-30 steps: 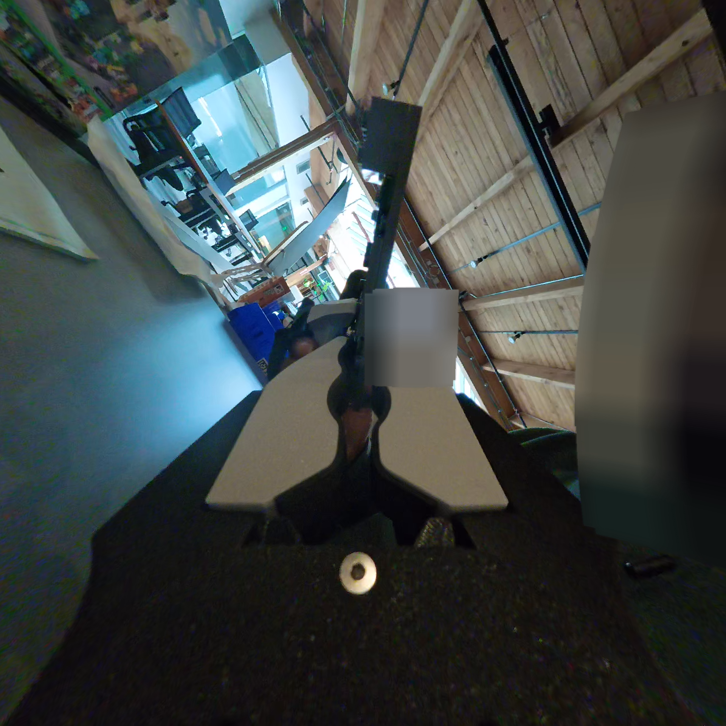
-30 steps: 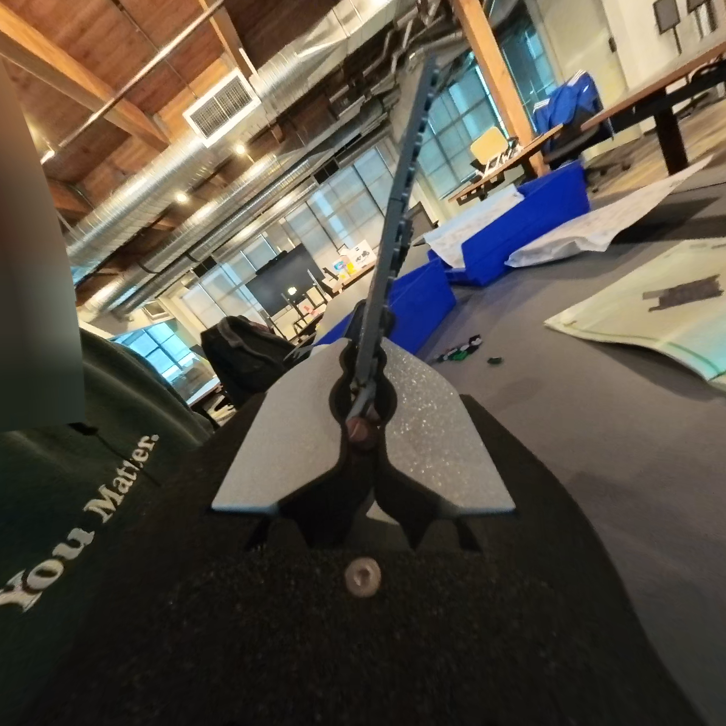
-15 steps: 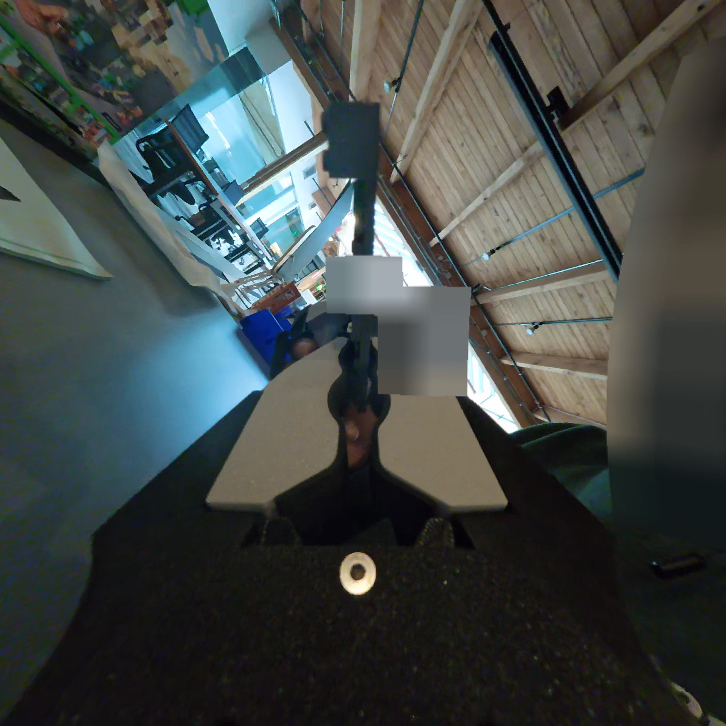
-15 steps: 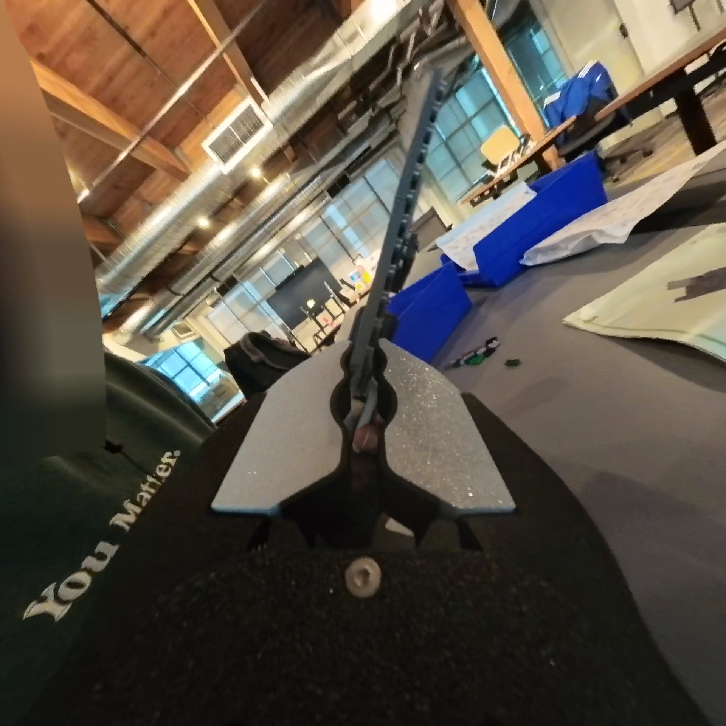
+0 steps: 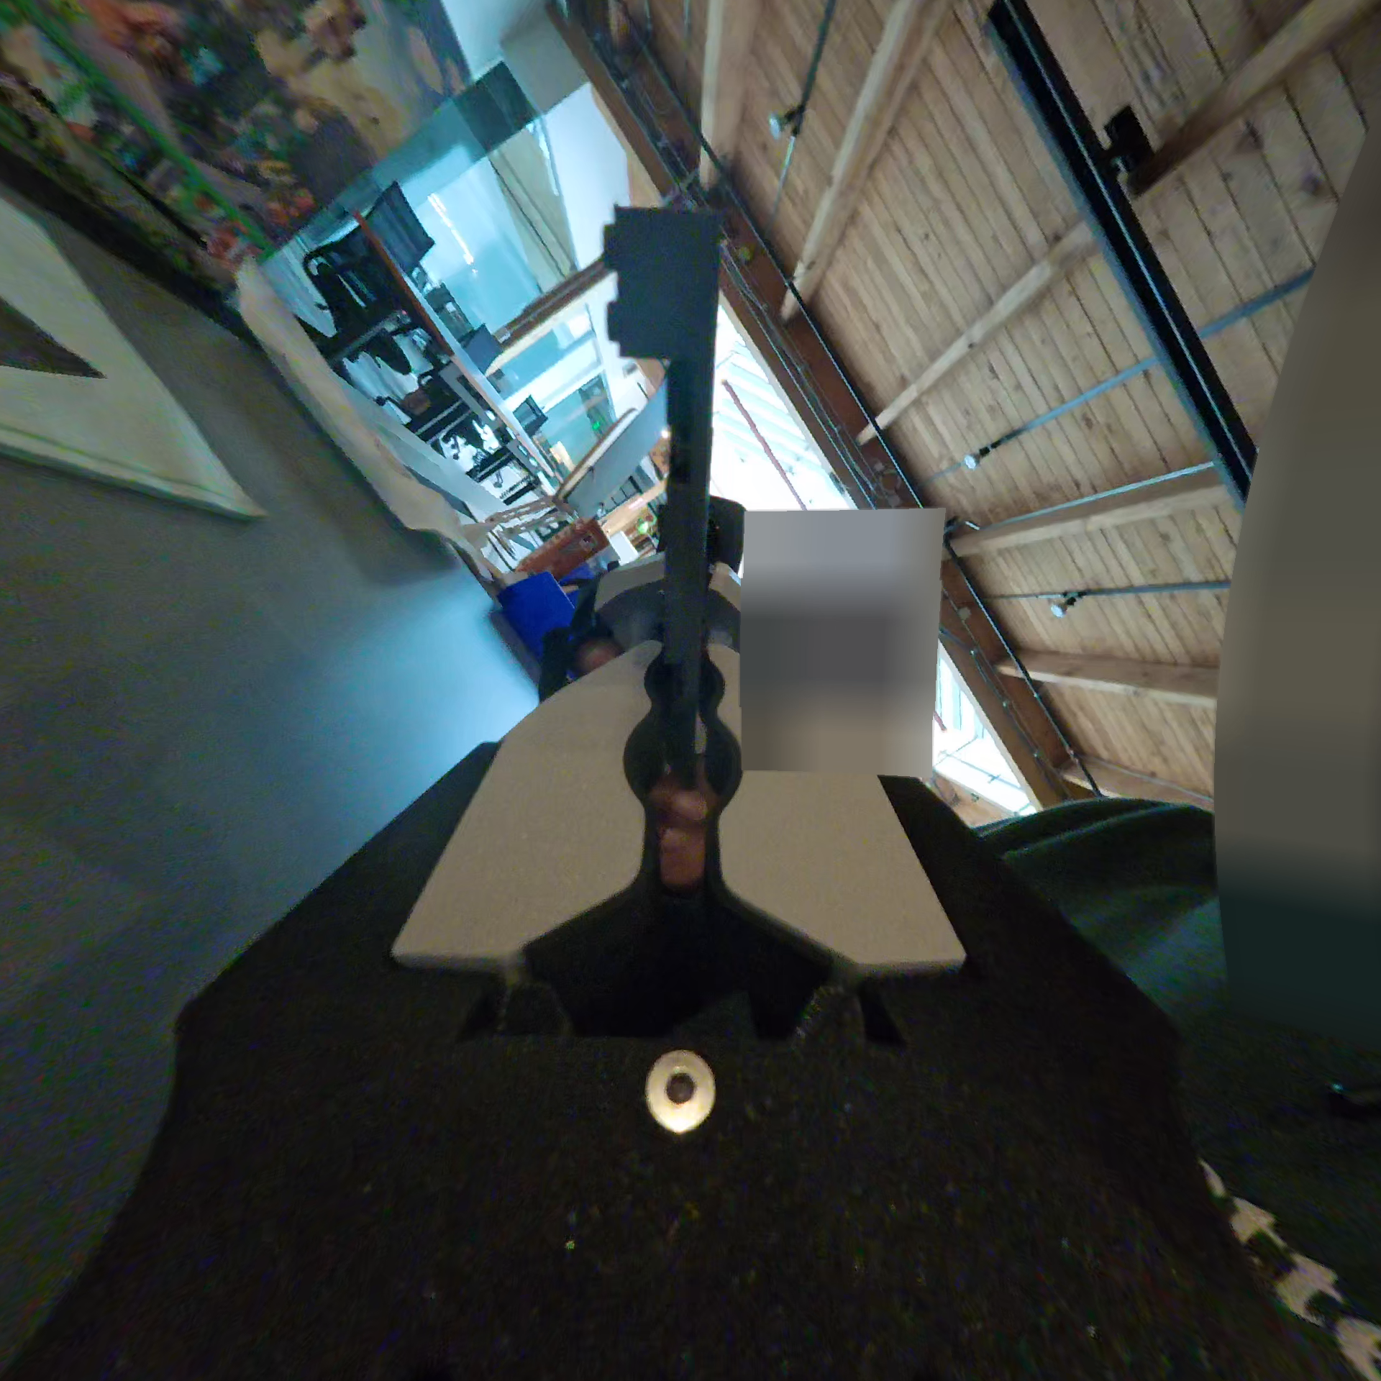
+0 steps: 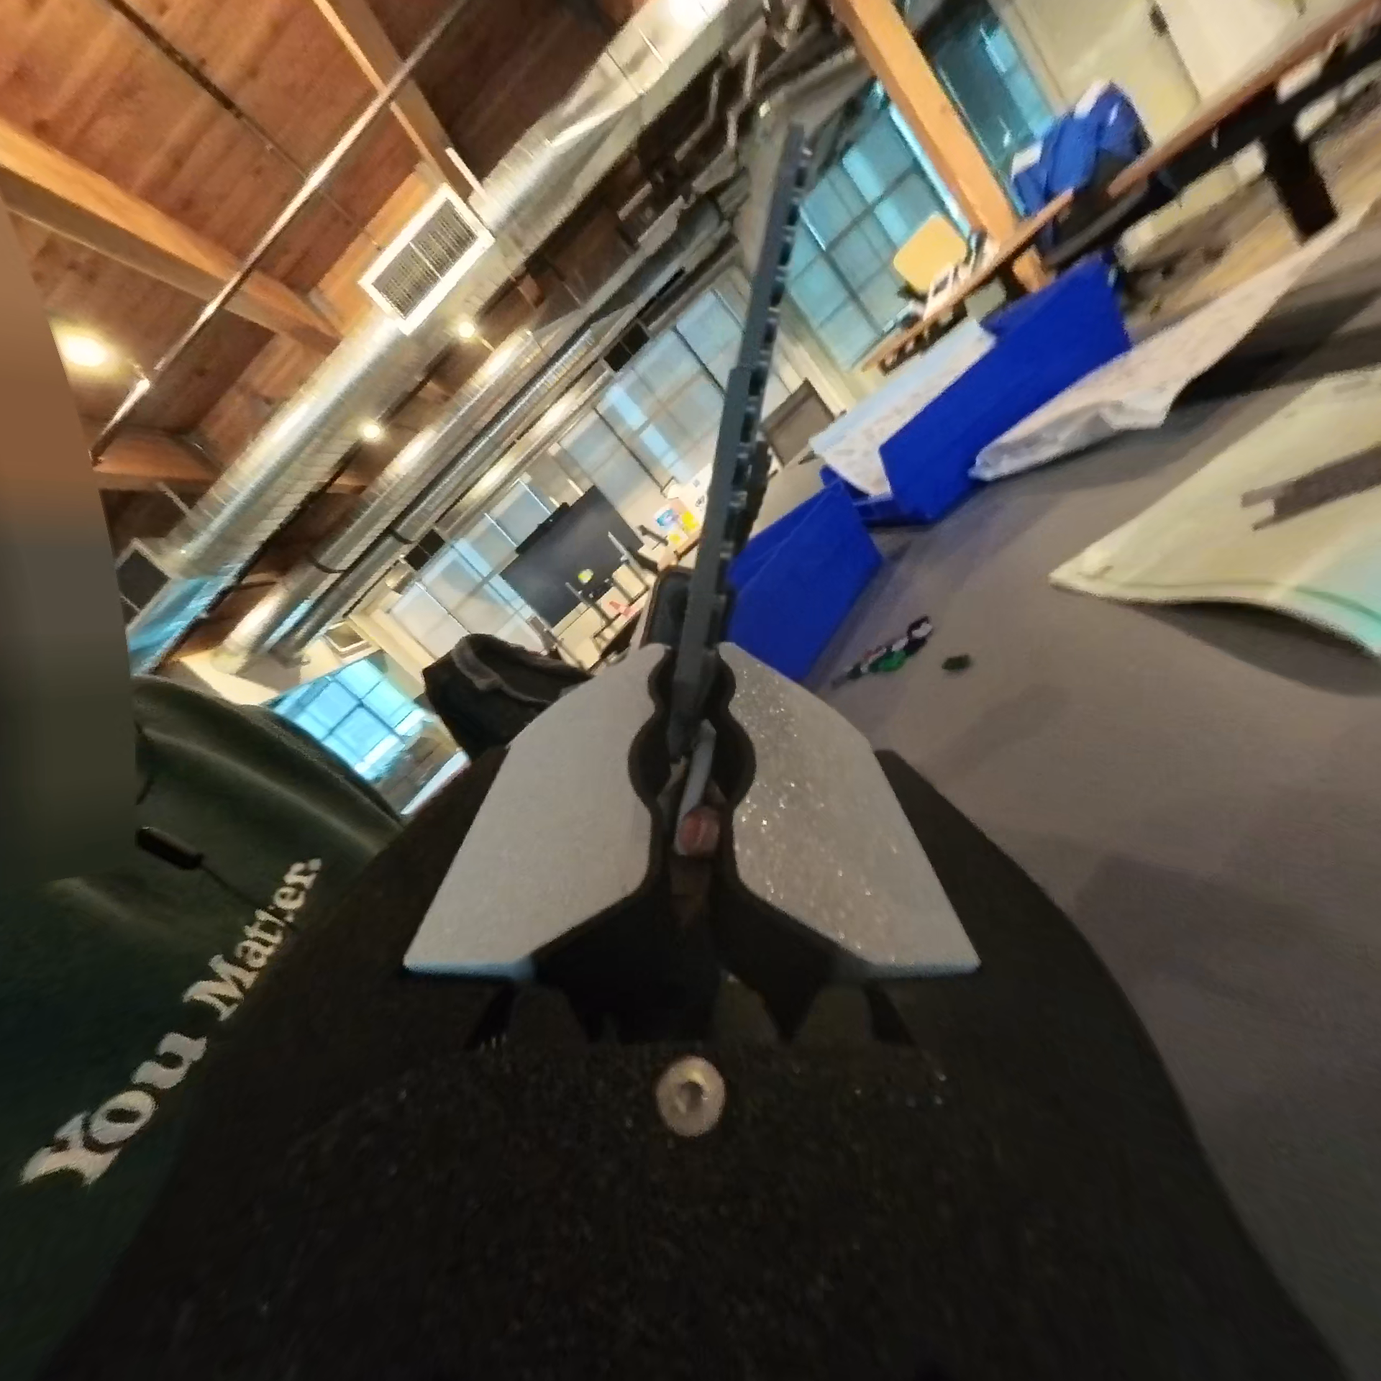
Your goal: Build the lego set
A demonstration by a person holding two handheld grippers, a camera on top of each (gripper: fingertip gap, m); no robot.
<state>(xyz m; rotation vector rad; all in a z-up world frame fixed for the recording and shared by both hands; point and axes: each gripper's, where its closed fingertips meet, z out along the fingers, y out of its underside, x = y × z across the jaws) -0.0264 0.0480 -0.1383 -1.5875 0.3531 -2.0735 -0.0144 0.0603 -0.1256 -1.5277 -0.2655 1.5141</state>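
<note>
Left claw (image 5: 678,717): grey pads pressed together on a long dark lego plate (image 5: 686,478), seen edge-on, running to 12 o'clock and ending in a wider stepped block. Right claw (image 6: 699,717): pads clamped on a long grey studded lego strip (image 6: 740,441), leaning toward 1 o'clock. Surroundings: grey desk (image 6: 1121,785) carrying small loose pieces (image 6: 893,657) at 2 o'clock, blue bins (image 6: 807,560) beyond, a pale instruction sheet (image 6: 1225,545) at 3 o'clock.

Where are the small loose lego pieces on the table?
In the right wrist view, the loose pieces lie on the grey table, right of the gripper, before the blue bins.
</note>
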